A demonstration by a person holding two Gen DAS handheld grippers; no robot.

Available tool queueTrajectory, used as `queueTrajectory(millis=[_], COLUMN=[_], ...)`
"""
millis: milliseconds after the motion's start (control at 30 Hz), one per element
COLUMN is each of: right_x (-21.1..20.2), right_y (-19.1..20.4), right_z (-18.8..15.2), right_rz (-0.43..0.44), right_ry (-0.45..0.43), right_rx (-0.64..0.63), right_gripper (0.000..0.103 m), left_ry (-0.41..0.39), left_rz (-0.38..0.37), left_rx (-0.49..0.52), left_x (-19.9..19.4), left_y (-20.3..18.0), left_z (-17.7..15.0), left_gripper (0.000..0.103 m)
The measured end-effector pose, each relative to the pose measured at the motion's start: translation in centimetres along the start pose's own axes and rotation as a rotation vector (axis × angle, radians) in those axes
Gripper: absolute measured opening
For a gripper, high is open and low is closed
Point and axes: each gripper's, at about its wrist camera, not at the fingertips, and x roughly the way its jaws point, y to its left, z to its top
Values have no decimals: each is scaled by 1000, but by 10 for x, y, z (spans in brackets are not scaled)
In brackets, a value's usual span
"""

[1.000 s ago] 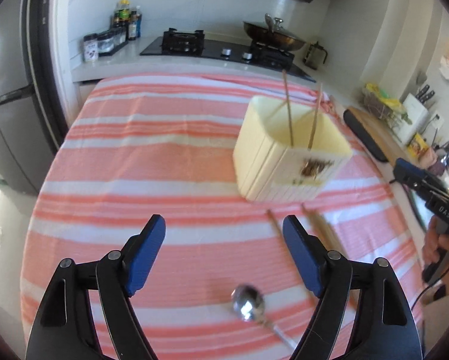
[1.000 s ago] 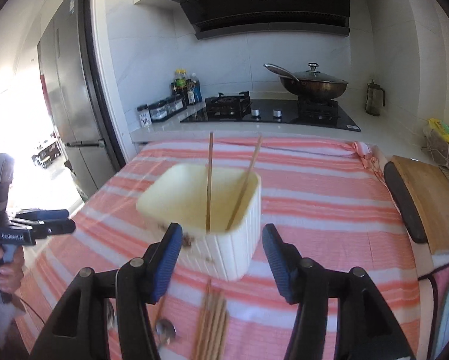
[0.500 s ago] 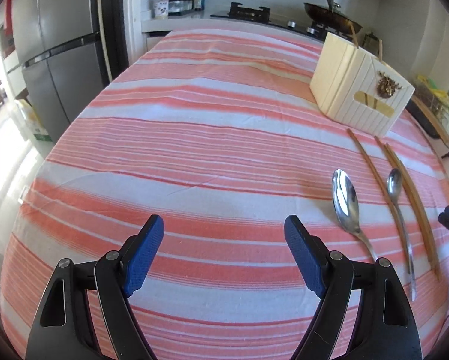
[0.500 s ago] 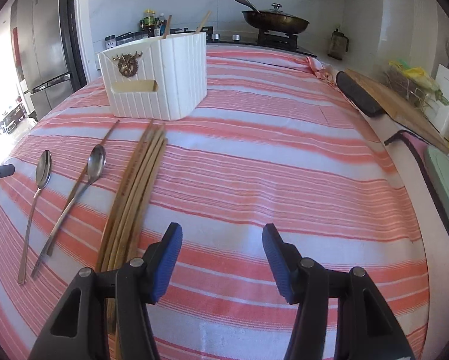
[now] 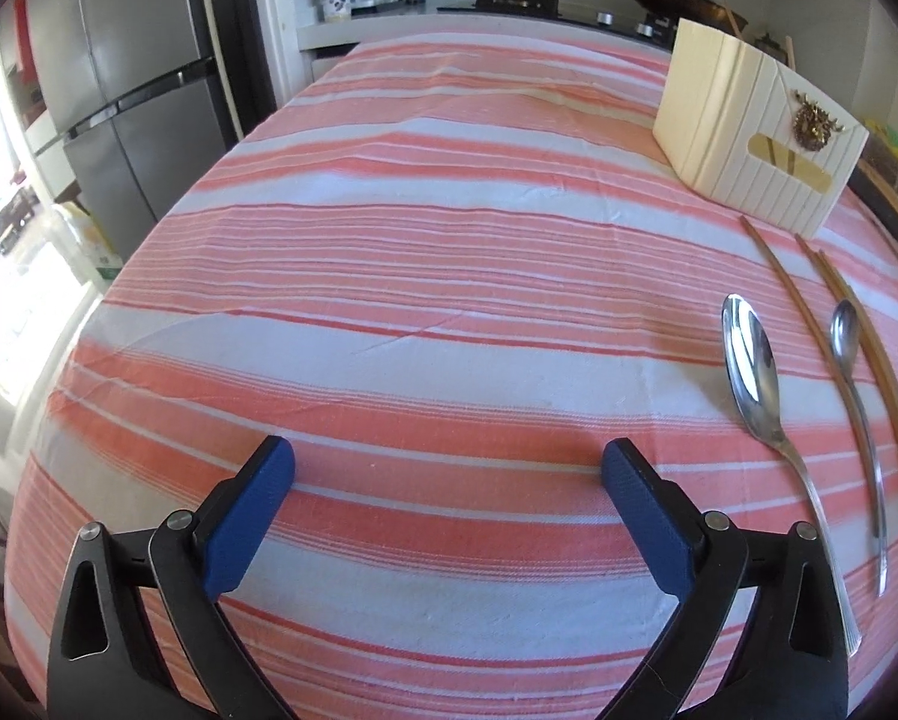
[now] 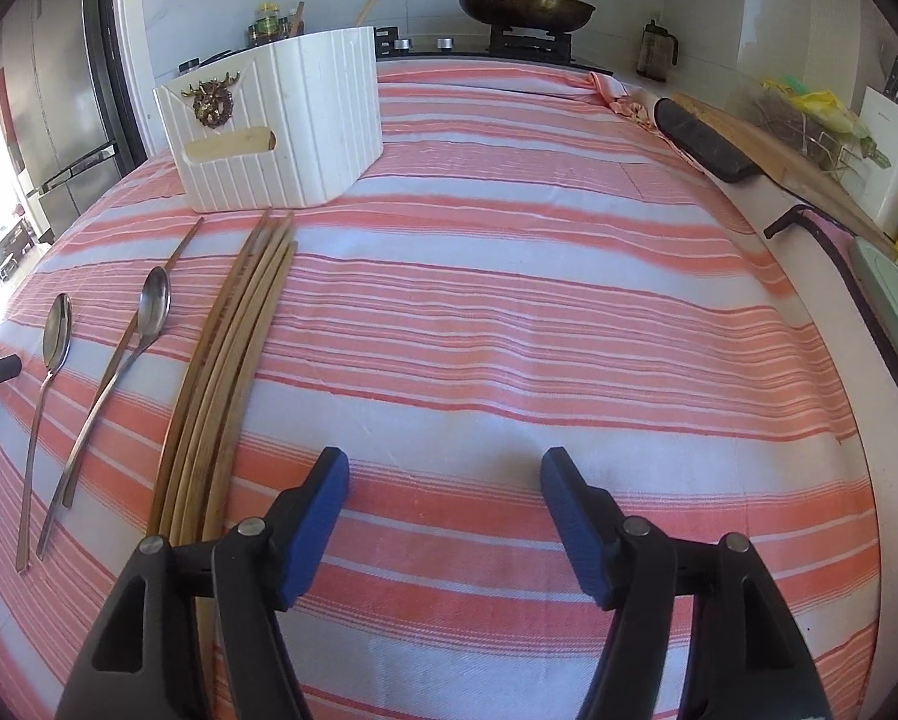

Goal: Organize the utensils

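Striped pink-and-white cloth is covering the worktop (image 6: 509, 312), and a kitchen with a hob and a lidded pan (image 6: 524, 5) is sitting behind it. Nearest in each view, both pairs of tongs are hovering low over bare cloth with nothing between their blue pads: the left tongs (image 5: 448, 468) are spreading to their widest, and the right tongs (image 6: 444, 474) are also opening, to a narrower gap.

Just left of the right tongs, a bundle of wooden chopsticks (image 6: 227, 372) is lying side by side, running away toward the holder. Further left, a small spoon (image 6: 119, 372) is resting partly across a single chopstick (image 6: 131, 360), and a large spoon (image 6: 44, 396) is lying apart from them. From the left view the same large spoon (image 5: 767, 420) is sitting to the right of the tongs.

Beyond the utensils, the white ribbed holder (image 6: 281, 126) is standing upright, with two chopsticks already leaning inside it.

Judging by the layout, the step in hand is picking the first utensil. Doing it well is likely meaning sliding the right tongs sideways over the bundle, straddling only one or two sticks near their middle so they are not tipping, and closing squarely across them; the flat spoons may be needing a pinch at the raised handle, since the bowls are lying low against the cloth
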Motion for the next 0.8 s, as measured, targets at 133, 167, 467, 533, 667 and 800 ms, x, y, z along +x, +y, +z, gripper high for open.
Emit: queueTrajectory(millis=[133,167,467,533,667,800], right_x=[1,1,1,1,1,1], right_y=[-3,-3,-2,-2,-2,-1], right_z=[0,0,0,0,0,0], right_rz=[-1,0,-4,-4,-4,-4], right_ry=[0,0,0,0,-1,-1], right_rx=[-1,0,-3,-3,-3,-3], right_gripper=[68,68,69,69,69,69], left_ry=[2,2,35,39,49,53], left_rz=[-2,-1,12,13,14,15], left_rx=[0,0,-7,-13,-17,-20], left_x=[1,1,3,4,5,6], left_y=[0,1,-1,-2,-2,-2], left_z=[1,1,4,5,5,6], left_gripper=[103,103,103,103,103,103])
